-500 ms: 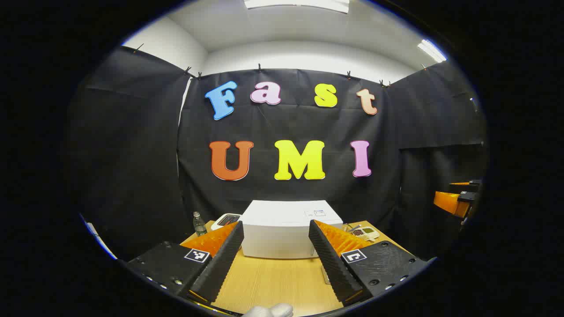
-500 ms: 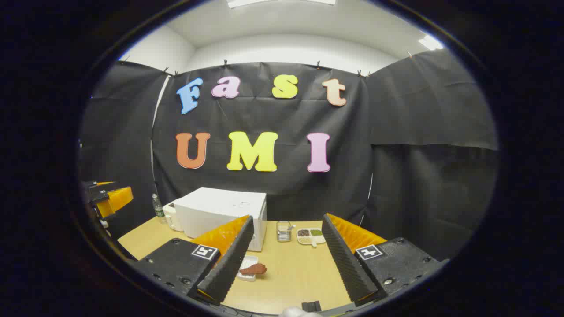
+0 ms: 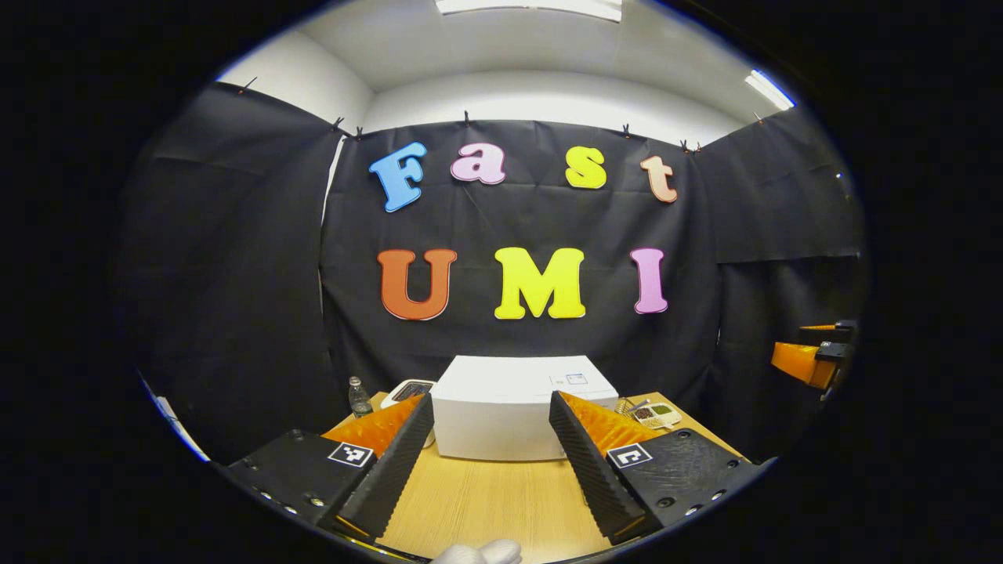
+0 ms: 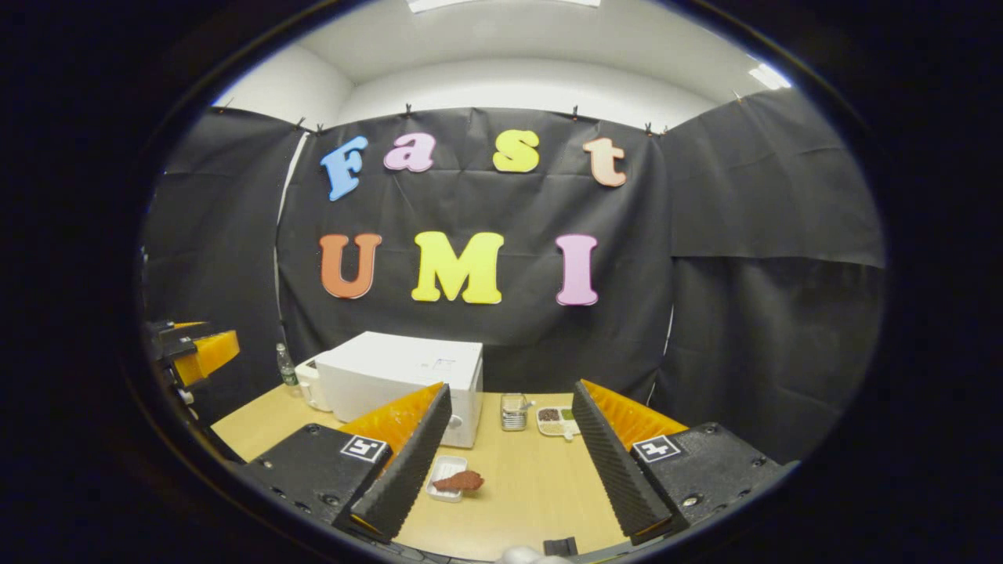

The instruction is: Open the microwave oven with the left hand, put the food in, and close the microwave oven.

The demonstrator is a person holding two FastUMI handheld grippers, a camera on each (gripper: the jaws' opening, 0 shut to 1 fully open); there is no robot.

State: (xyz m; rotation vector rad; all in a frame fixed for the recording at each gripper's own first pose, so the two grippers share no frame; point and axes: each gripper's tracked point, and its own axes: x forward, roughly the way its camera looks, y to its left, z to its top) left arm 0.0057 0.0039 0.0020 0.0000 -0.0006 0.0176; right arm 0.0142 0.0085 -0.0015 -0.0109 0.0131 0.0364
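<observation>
We see a white microwave oven (image 3: 509, 411) with its door closed, sitting on the far part of the wooden counter (image 3: 486, 501). The food (image 4: 461, 480), a brown lump, lies in a small white tray (image 4: 443, 475) in front of it. The left gripper (image 3: 490, 462) and the right gripper (image 4: 509, 462) both have wide, empty jaws. A bottle (image 3: 360, 397) stands beside the oven.

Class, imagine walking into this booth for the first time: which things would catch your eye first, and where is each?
The white microwave oven stands shut at the back of the wooden table, against the black cloth wall. In front of its right corner lies a small white tray with a reddish-brown piece of food. Both the left gripper and right gripper hover open above the table.
</observation>
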